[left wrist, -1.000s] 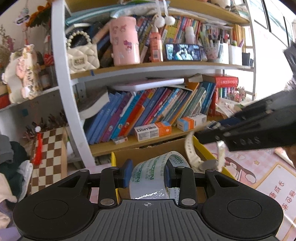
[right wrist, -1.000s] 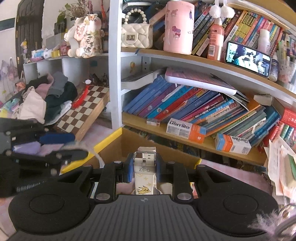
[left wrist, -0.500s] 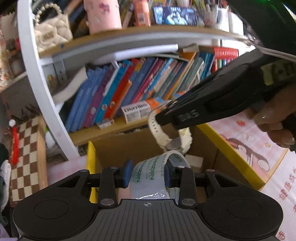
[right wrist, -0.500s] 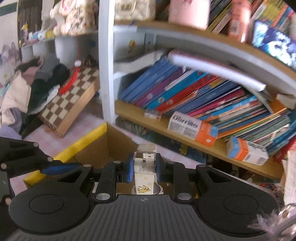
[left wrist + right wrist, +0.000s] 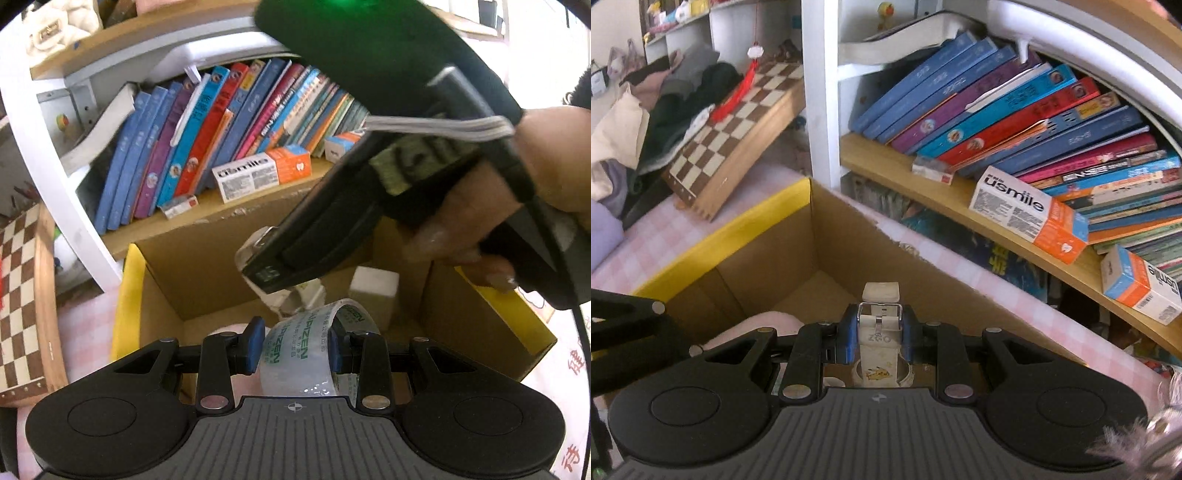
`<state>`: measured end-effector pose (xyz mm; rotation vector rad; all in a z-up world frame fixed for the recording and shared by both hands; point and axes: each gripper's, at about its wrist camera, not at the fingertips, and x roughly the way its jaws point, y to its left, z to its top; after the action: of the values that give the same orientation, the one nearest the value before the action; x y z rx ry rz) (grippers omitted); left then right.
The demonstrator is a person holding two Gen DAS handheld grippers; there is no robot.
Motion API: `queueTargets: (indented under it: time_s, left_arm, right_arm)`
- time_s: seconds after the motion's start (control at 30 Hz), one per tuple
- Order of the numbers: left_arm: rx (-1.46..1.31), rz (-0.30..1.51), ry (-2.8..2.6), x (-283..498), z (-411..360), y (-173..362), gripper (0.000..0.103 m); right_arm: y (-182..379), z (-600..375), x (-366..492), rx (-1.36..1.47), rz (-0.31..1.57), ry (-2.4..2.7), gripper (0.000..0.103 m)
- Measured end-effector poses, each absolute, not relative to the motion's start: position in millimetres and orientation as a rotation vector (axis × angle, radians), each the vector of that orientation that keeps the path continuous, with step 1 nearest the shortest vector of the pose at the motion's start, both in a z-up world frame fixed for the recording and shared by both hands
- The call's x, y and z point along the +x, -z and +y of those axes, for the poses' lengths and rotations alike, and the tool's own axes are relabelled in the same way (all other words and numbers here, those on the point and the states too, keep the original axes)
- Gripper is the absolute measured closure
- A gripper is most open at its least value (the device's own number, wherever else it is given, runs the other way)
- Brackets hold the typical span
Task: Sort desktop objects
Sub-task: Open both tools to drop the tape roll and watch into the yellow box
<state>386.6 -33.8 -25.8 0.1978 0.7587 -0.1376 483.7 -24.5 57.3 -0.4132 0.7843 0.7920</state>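
Both loads over the box [image 5: 738, 236]

My left gripper [image 5: 295, 349] clamps the tape [image 5: 291, 354], my right gripper [image 5: 878, 338] the watch [image 5: 878, 334]; crowded together, they could collide and fumble a drop.

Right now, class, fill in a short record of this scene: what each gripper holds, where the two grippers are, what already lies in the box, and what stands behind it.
left gripper: shut on a roll of clear tape printed with green letters
right gripper: shut on the strap of a white watch
position: both over the open cardboard box with yellow flaps
in the box: a white block; something pink, partly hidden
behind the box: bookshelf with leaning books and a usmile carton
beside the shelf: chessboard, tilted
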Motion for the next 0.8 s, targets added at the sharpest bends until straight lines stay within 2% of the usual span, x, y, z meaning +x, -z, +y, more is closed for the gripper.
queueTargets:
  time_s: [0.67,0.73,0.77,0.8]
  left_arm:
    - [0.192,0.826,0.152,393.7,-38.3,42.9,0.065]
    - [0.191,0.827,0.151,392.8,-39.1,42.9,0.063]
    - [0.189,0.824,0.149,392.2,-38.6,42.3,0.059]
    - [0.191,0.818,0.145,391.4,-38.7,40.9,0.054]
  right_arm:
    - [-47.8,-10.2,490.3,-0.454,0.779,-0.800,0.081]
    - [-51.3,-11.3,489.3,-0.450,0.760,-0.790,0.074]
    - [-53.4,-12.1,488.7,-0.445,0.751,-0.788,0.064]
    - [-55.4,-12.9,488.1,-0.441,0.742,-0.786,0.060]
